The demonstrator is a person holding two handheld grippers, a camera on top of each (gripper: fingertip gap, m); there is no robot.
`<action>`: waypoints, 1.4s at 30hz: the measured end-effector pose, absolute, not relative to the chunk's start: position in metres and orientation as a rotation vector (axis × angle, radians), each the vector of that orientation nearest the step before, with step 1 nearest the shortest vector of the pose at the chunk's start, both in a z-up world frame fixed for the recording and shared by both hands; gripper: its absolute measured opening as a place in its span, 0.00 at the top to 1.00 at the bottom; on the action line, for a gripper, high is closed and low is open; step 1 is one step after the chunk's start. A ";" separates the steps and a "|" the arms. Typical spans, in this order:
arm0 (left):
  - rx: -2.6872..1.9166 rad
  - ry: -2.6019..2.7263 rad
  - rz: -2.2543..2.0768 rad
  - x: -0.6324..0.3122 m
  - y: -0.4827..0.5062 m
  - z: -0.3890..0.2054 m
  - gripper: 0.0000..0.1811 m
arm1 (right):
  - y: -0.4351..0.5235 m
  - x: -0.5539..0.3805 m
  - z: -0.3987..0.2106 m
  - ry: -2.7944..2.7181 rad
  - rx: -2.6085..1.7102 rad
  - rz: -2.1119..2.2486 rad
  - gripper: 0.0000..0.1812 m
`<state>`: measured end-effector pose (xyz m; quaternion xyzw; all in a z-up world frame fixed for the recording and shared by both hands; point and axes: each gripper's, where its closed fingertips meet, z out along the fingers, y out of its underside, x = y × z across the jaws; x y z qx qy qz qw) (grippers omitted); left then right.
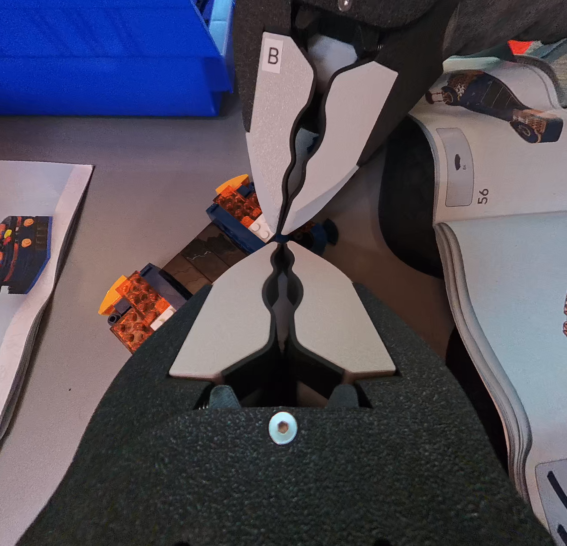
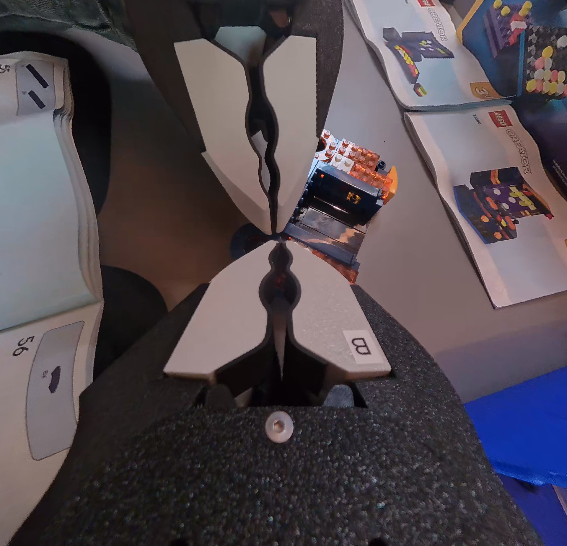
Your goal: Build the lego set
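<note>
Both my left gripper (image 1: 281,249) and right gripper (image 2: 280,245) pinch one tiny dark-blue piece (image 1: 281,238) tip-to-tip at frame centre, so uneven pulling could flick it away.

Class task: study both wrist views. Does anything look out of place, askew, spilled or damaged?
Nothing looks spilled or broken. The lego model lies slanted on the grey table, and the open instruction book has curled pages. The left gripper and right gripper meet tip to tip on a small dark blue piece.
</note>
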<state>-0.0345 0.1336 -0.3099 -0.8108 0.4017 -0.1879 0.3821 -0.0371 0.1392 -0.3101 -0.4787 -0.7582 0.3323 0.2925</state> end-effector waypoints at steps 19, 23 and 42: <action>-1.994 1.005 -0.330 -0.029 0.113 -0.317 0.86 | 0.157 -0.002 -0.324 -2.195 -1.488 0.646 0.95; -1.989 0.944 -0.337 -0.034 0.117 -0.315 0.89 | 0.185 0.005 -0.331 -2.051 -1.789 0.512 0.75; -2.049 0.868 -0.420 -0.094 0.092 -0.302 0.91 | 0.116 0.003 -0.321 -2.437 -1.394 0.744 0.87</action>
